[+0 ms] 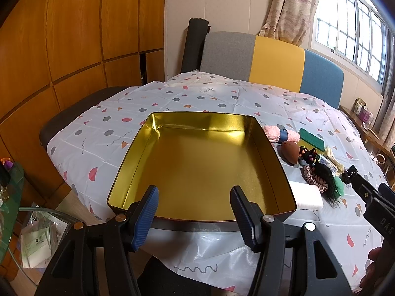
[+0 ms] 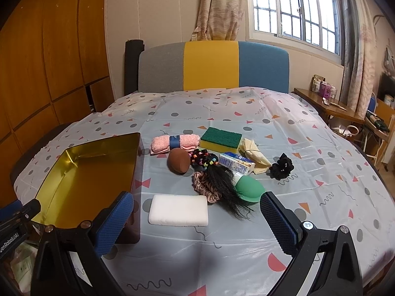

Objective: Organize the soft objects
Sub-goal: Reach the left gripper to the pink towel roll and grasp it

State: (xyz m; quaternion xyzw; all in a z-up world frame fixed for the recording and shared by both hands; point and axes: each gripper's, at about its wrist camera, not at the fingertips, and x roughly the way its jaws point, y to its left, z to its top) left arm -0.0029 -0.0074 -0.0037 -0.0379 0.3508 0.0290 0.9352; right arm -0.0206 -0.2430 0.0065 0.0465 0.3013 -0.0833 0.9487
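An empty gold-lined tin box [image 1: 269, 153] [image 2: 61, 162] sits on the patterned tablecloth. My left gripper [image 1: 195, 217] is open and empty at the box's near rim. My right gripper [image 2: 197, 219] is open and empty, just in front of a white sponge block [image 2: 179, 209] [image 1: 308, 196]. Behind it lie a black hair piece [image 2: 222, 185], pink scrunchie [image 2: 205, 187], green sponge ball [image 2: 249, 188], brown sponge [image 2: 179, 160], rolled pink towel [image 2: 175, 143], green-yellow scouring sponge [image 2: 221, 139], tissue pack [image 2: 237, 163], cream cloth [image 2: 254, 154], colourful hair ties [image 2: 203, 157] and black scrunchie [image 2: 281, 166].
The tablecloth [image 2: 308, 172] covers a bed with a grey, yellow and blue headboard [image 2: 212, 66]. A wooden wardrobe [image 1: 74, 49] is on the left. A side table [image 2: 325, 101] with small items stands at the right under the window. Bags lie on the floor [image 1: 37, 241] at lower left.
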